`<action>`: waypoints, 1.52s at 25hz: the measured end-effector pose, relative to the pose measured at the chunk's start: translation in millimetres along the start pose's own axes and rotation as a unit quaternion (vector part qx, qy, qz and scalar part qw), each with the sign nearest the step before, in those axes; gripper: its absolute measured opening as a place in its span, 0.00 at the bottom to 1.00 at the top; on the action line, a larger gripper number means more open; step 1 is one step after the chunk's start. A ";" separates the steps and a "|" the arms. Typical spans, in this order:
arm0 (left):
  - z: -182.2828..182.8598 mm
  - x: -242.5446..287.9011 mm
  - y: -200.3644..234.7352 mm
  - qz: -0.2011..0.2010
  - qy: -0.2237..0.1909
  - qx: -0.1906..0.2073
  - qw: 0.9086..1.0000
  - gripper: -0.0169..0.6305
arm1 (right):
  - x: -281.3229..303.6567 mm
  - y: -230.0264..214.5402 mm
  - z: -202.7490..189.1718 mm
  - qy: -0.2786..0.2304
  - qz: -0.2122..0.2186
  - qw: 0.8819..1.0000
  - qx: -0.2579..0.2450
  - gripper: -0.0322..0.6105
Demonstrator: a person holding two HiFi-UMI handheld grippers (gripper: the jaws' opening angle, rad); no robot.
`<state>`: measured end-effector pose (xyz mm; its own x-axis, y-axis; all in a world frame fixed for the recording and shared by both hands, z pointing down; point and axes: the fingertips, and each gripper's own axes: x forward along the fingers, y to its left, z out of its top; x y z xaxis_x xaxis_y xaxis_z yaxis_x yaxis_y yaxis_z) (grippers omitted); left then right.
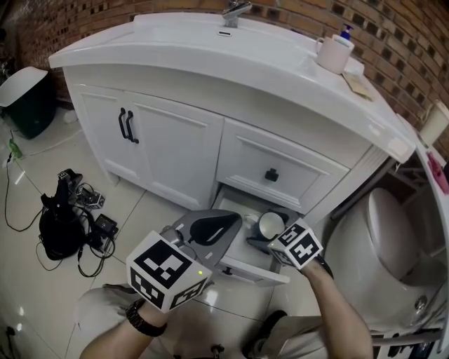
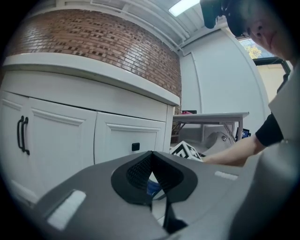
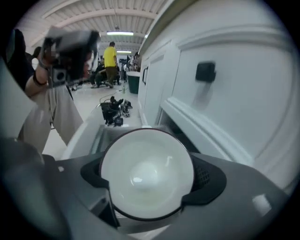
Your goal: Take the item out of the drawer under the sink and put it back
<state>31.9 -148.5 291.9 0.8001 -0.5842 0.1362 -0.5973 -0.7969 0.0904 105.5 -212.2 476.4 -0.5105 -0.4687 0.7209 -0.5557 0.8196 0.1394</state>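
Site: a white vanity cabinet [image 1: 175, 151] under a sink countertop [image 1: 210, 52], set against a brick wall [image 1: 393, 31]. Faucet [image 1: 237, 10] at the rear centre of the top; a white cup holding a pump dispenser [image 1: 334, 50] at its right end. The cabinet front has double doors with black handles [image 1: 126, 125], and to their right an upper drawer [image 1: 280, 165] that is closed and fitted with a black knob [image 1: 271, 174]. Below it the lower drawer [image 1: 242, 259] is pulled out. The right gripper [image 3: 150, 178] is over this open drawer, its jaws spread to either side of a white bowl [image 1: 270, 224] with a dark rim and closed against its wall. The bowl's mouth faces the gripper's camera. The bowl sits within the outline of the open drawer; whether it rests on the drawer floor or is clear of it cannot be determined. The left gripper [image 1: 226, 223] is held just left of the drawer, in front of the cabinet, with its dark pads [image 2: 140, 173] brought together at the tips and nothing between them. It is not touching the bowl or the drawer. A toilet [image 1: 393, 245] stands to the right of the vanity. On the tiled floor to the left lie a heap of black cables and equipment [image 1: 66, 217] and a dark bin [image 1: 24, 98].
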 end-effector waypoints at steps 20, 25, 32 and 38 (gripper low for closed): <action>0.1 -3.7 -3.5 -0.018 0.009 -0.025 0.999 0.06 | 8.3 5.1 10.7 -0.012 0.011 1.000 0.011 0.72; 0.2 -1.7 -8.1 -0.028 0.006 -0.028 0.999 0.06 | -95.8 4.3 70.2 -0.197 -0.011 0.980 0.037 0.39; -2.1 2.9 -16.5 -0.046 0.002 -0.035 0.998 0.06 | -193.5 12.5 102.2 -0.339 -0.051 0.939 0.019 0.05; -5.4 14.1 -31.6 -0.080 -0.002 -0.040 0.996 0.06 | -214.6 38.3 103.8 -0.373 -0.008 0.927 -0.031 0.05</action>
<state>61.8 -130.8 296.3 0.8858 -0.4507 0.1108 -0.4640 -0.8656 0.1882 125.7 -114.3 256.6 -0.8275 -0.5591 0.0520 -0.5396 0.8174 0.2018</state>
